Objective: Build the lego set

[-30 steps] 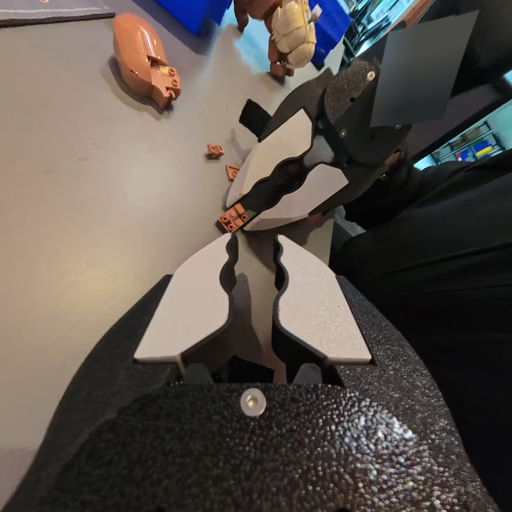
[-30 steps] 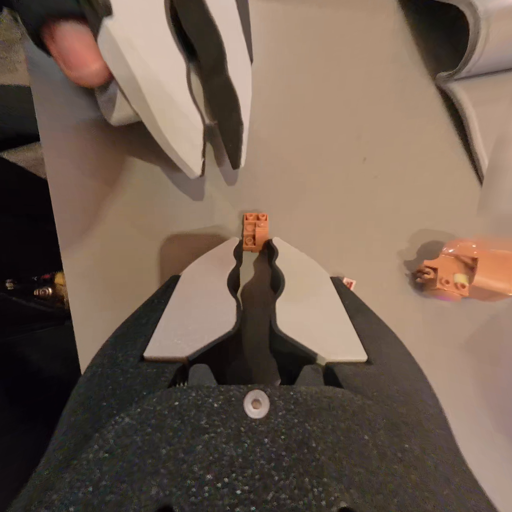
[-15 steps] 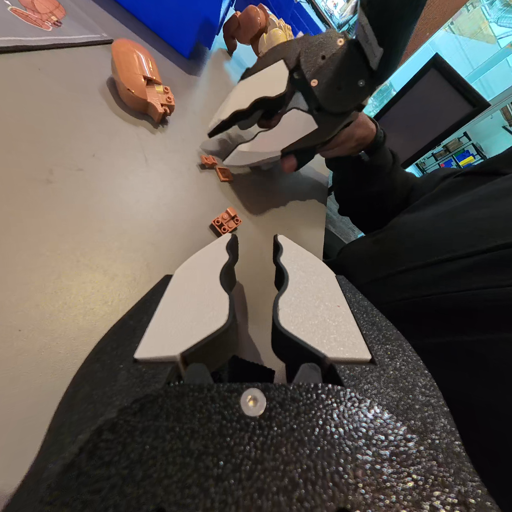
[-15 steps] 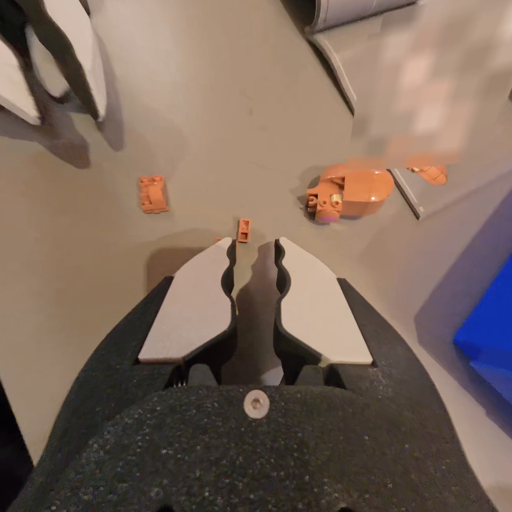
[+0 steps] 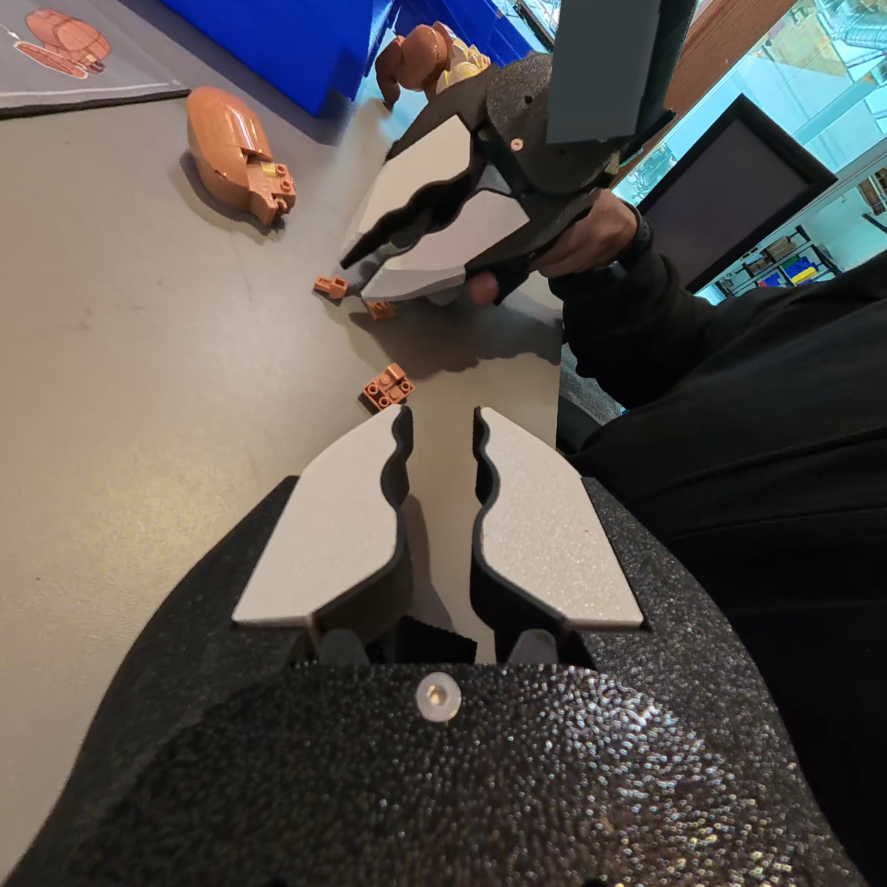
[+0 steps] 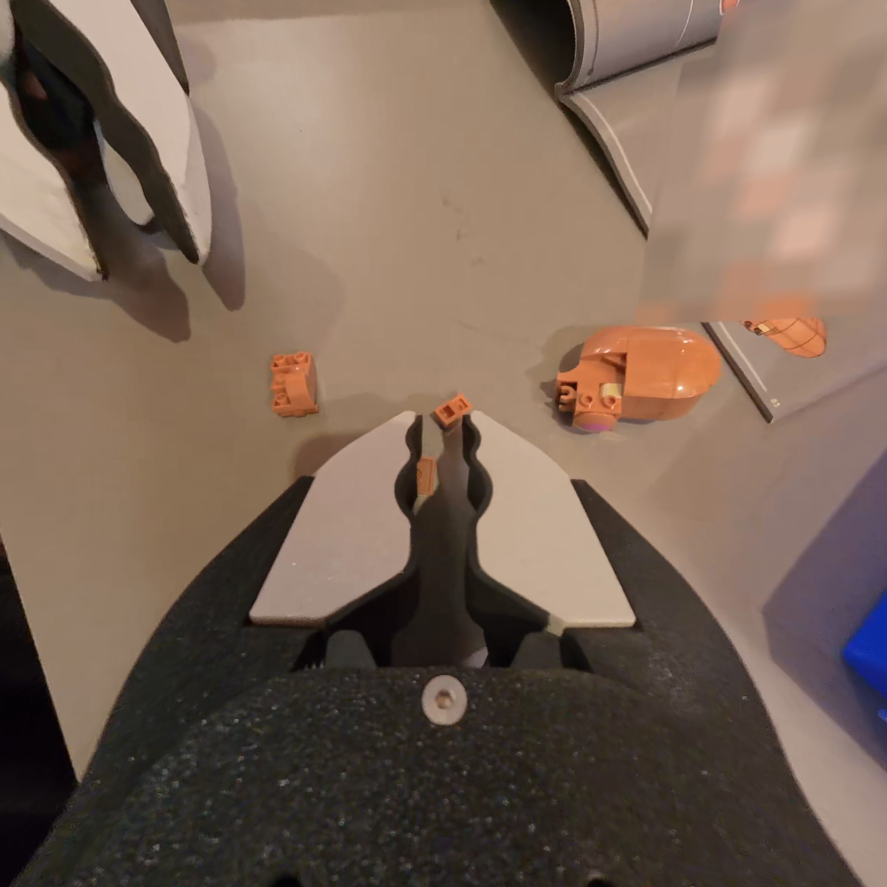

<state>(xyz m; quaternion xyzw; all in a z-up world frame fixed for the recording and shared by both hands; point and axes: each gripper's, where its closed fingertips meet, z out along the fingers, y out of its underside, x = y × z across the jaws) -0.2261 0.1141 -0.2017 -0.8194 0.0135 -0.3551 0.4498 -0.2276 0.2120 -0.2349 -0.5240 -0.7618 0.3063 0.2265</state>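
On a grey table, the left gripper hovered low with its jaws apart and nothing between them. Just past its left fingertip lay a studded orange brick, flat on the table and not touching the gripper.

Farther along, the right gripper, held by a person's hand in a black sleeve, angled down to the table. In the right wrist view its jaws stood a little apart, with a small orange piece at the gap between the tips; whether the tips pinched it could not be told. A second small orange piece lay on the table below, seen through the gap. From the left wrist view, the two small pieces sat on either side of those tips.

Beyond them rested a rounded orange-brown assembly, studs facing the grippers. Farthest back were an open instruction booklet, a blue bin, and a brown and cream built figure.
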